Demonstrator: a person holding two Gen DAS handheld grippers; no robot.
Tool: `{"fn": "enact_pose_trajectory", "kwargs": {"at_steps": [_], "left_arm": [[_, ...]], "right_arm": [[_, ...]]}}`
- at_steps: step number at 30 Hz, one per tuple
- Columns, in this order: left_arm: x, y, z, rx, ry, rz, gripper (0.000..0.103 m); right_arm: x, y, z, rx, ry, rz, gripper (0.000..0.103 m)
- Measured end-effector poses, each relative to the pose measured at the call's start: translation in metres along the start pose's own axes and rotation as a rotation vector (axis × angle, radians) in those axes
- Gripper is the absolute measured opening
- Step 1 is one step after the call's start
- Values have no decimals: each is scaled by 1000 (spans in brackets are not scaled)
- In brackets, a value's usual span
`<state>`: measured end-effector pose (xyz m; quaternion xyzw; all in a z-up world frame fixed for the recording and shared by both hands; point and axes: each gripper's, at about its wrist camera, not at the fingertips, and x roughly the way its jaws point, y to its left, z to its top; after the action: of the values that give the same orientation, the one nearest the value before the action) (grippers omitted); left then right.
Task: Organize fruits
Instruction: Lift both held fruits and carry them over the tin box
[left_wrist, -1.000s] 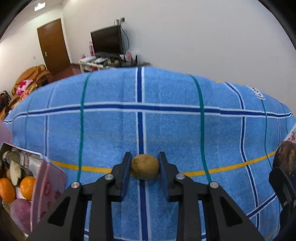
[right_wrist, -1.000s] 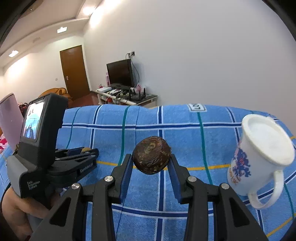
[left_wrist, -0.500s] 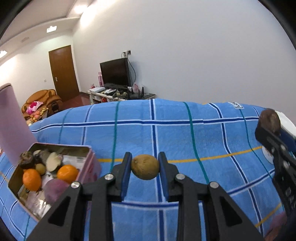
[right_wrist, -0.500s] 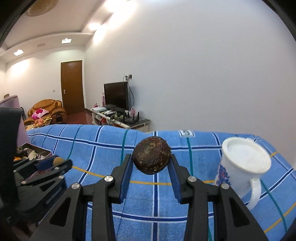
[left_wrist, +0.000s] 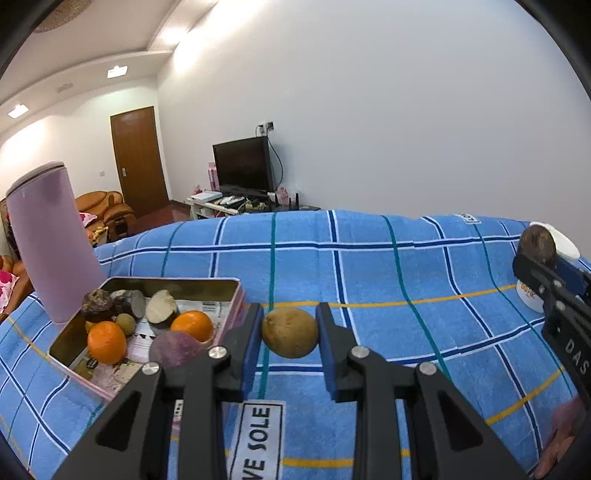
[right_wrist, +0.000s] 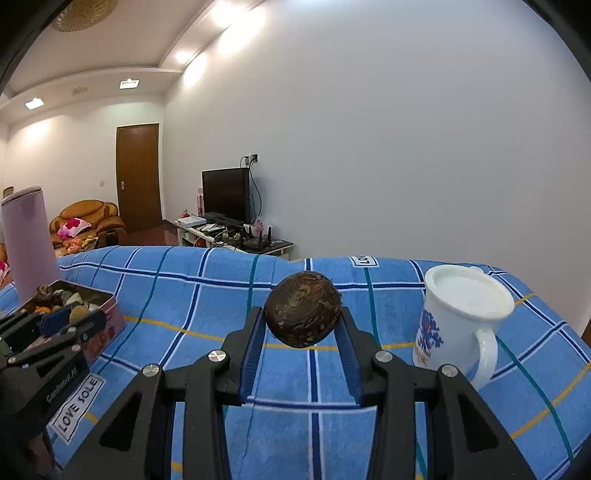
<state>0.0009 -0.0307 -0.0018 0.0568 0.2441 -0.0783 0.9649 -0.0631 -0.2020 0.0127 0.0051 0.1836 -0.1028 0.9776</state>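
Note:
My left gripper (left_wrist: 290, 334) is shut on a small tan round fruit (left_wrist: 290, 333), held in the air just right of the open pink tin (left_wrist: 236, 299). The tin holds two oranges (left_wrist: 107, 341), a purple fruit (left_wrist: 175, 349), dark fruits and pale pieces. My right gripper (right_wrist: 303, 323) is shut on a dark brown rough fruit (right_wrist: 303, 309) above the blue checked cloth (right_wrist: 207, 295). In the left wrist view that gripper shows at the right edge with its dark fruit (left_wrist: 537, 245). In the right wrist view the left gripper (right_wrist: 70, 319) hangs over the tin (right_wrist: 107, 317).
A tall pink tumbler (left_wrist: 51, 243) stands behind the tin. A white mug (right_wrist: 461, 325) with blue print stands on the cloth at the right. A cloth label (left_wrist: 256, 439) lies under my left gripper. A sofa, a door and a television are beyond the table.
Both grippers swung left and rose a little with their fruits. The tin came fully into the left wrist view. The mug shifted right in the right wrist view.

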Motion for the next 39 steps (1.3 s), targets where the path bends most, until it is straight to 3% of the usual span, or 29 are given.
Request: {"fn": "enact_pose_trajectory", "kwargs": {"at_steps": [15,39], "left_arm": [[-28,12,-9,-13,-65,-28,30],[-32,30,-15,1,-39,-23,31]], "right_arm": [[-35,14,-12,8,-23,18,41],[-52,43,-21,24,14,75,41]]}}
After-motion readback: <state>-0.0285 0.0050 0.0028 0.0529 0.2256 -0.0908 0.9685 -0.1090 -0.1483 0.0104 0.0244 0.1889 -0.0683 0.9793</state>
